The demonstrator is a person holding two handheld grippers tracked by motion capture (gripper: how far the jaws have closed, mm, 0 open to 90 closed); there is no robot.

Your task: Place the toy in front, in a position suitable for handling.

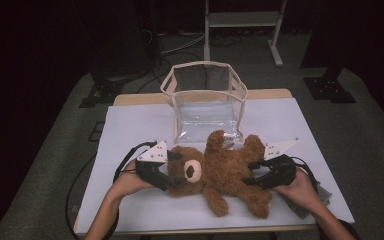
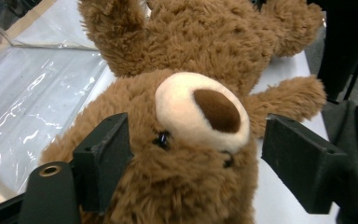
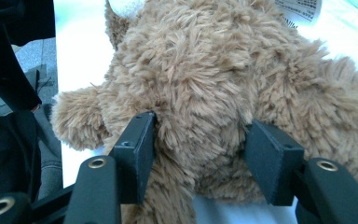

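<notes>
A brown teddy bear lies on its back on the white table, head to the left. My left gripper stands open around the bear's head. Its left jaw is sunk into the fur, while a thin gap separates the right jaw from the head. My right gripper is shut on the bear's lower body, both jaws pressed into the fur near the legs. Behind the bear stands an open clear plastic bag with beige trim, its wall close to the head.
A white label sits on the bear's far side. A grey cloth-like item lies under the right hand at the table's right edge. A metal frame stands on the floor beyond the table.
</notes>
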